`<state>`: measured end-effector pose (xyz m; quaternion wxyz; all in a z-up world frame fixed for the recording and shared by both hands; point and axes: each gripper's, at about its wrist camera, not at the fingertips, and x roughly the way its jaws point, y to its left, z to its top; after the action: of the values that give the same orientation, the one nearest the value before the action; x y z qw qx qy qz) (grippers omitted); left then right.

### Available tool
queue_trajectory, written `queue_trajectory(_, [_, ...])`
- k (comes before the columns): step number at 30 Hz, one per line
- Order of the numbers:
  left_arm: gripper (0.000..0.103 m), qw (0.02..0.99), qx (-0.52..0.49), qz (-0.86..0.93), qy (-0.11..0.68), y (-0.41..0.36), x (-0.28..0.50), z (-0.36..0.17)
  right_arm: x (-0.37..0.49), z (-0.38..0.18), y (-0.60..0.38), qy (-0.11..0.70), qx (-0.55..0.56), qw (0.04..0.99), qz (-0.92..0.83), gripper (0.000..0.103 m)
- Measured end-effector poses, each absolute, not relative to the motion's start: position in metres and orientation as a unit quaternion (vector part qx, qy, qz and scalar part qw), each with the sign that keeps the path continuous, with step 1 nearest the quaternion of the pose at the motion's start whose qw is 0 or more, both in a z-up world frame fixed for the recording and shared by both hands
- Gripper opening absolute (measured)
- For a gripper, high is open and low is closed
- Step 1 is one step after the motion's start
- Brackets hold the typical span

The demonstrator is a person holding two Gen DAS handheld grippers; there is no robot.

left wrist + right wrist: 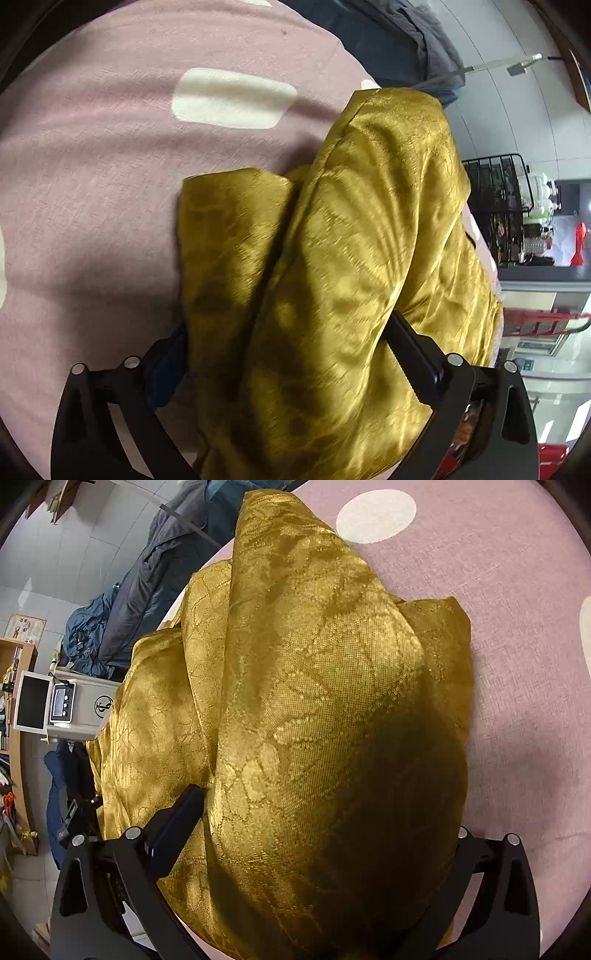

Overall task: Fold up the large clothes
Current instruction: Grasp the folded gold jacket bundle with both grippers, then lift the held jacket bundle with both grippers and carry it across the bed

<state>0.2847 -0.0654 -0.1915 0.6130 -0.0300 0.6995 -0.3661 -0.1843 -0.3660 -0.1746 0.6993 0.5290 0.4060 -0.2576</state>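
A shiny gold patterned garment (354, 236) lies bunched in folds on a pink cloth with white spots (110, 177). It drapes over my left gripper (284, 343) and fills the gap between the black fingers (413, 350); the tips are hidden, so the grip cannot be read. In the right wrist view the same gold garment (317, 709) covers my right gripper (325, 823). Only the left finger (177, 819) shows beside the cloth, and the right one is buried under it.
The pink spotted cloth (517, 664) extends right. Dark grey and blue clothes (147, 590) are piled at the far edge. A white machine with a small screen (62, 705) stands left. A black wire rack (495, 206) stands right of the surface.
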Motion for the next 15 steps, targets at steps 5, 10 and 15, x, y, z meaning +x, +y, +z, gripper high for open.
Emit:
queue_trajectory(5, [0.065, 0.624, -0.016, -0.365, 0.691, -0.078, 0.269, -0.185, -0.183, -0.172, -0.363, 0.402, 0.530, 0.692, -0.280, 0.095])
queue_trajectory(10, [0.035, 0.630, -0.055, -0.360, 0.686, -0.075, 0.261, -0.170, -0.198, -0.168, -0.362, 0.370, 0.560, 0.678, -0.300, 0.043])
queue_trajectory(15, [0.017, 0.656, -0.036, -0.362, 0.661, -0.075, 0.243, -0.138, -0.199, -0.153, -0.355, 0.345, 0.567, 0.693, -0.283, 0.019])
